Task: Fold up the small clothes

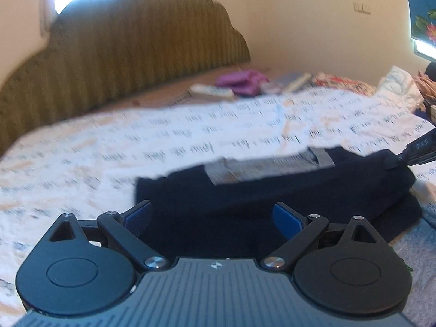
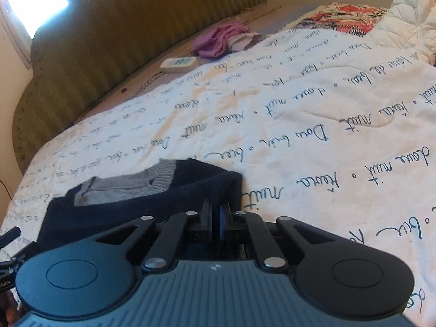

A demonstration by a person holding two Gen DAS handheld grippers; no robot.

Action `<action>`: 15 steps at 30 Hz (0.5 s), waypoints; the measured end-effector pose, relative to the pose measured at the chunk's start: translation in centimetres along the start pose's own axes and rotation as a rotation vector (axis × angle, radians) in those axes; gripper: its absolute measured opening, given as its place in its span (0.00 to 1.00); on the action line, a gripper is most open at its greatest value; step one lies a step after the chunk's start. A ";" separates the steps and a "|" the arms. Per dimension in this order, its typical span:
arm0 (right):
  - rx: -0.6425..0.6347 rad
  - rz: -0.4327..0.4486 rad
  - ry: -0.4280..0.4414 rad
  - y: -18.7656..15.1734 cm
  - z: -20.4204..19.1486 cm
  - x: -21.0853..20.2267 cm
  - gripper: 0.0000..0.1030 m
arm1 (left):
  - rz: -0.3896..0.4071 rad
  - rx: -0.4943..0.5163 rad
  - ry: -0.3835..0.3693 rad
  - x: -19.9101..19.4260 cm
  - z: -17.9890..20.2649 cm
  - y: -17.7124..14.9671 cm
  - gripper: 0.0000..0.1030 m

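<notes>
A dark navy sweater [image 1: 272, 190] with a grey knitted collar [image 1: 267, 166] lies on the white bedspread. My left gripper [image 1: 212, 212] is open, its blue pads either side of the sweater's near edge, holding nothing. In the right wrist view the same sweater [image 2: 152, 199] lies ahead and to the left, with the grey collar [image 2: 130, 185] showing. My right gripper [image 2: 216, 212] is shut on the sweater's right-hand edge, which folds up between the fingers. The right gripper's tip also shows at the right edge of the left wrist view [image 1: 414, 152].
The white bedspread with handwritten script [image 2: 299, 125] covers the bed. A green padded headboard [image 2: 109, 41] stands behind. A purple garment [image 2: 218, 41], a white remote [image 2: 178, 64], a floral cloth [image 2: 346, 19] and a white pillow [image 2: 408, 11] lie at the far side.
</notes>
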State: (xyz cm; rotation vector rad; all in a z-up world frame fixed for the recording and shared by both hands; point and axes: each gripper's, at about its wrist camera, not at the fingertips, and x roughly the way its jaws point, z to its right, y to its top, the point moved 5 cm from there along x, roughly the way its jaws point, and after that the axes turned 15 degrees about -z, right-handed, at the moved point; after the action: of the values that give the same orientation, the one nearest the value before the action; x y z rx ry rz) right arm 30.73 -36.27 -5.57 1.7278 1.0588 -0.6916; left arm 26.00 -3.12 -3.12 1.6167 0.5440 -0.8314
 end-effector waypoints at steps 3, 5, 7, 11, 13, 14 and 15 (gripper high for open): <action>-0.026 -0.033 -0.025 -1.1 0.1 1.7 0.05 | -0.150 -0.032 -0.029 3.7 -0.1 -1.0 0.91; 0.014 -0.004 0.001 -1.6 0.4 1.5 0.06 | -0.137 -0.062 -0.017 4.0 -0.8 -1.4 0.94; 0.070 0.024 0.049 -1.8 0.8 0.4 0.10 | -0.133 -0.071 -0.013 3.2 -1.2 -1.2 0.89; 0.096 0.159 0.071 -1.8 0.8 -3.4 0.17 | -0.061 -0.053 -0.004 1.2 -1.1 0.3 0.86; 0.064 0.205 0.066 -1.5 -0.5 -4.3 0.31 | -0.055 -0.063 -0.008 1.5 -0.9 1.4 0.87; 0.033 0.201 0.068 -1.4 -1.5 -4.2 0.35 | -0.065 -0.067 -0.011 2.1 -0.8 1.8 0.87; -0.005 0.188 0.064 -1.3 -2.6 -3.6 0.45 | -0.083 -0.065 -0.013 2.9 -0.6 2.0 0.88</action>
State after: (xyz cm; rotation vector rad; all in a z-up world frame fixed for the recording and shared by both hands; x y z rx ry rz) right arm 27.82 -34.88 -2.18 1.8277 0.9255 -0.5178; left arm 29.47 -3.19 -3.98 1.5376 0.6260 -0.8762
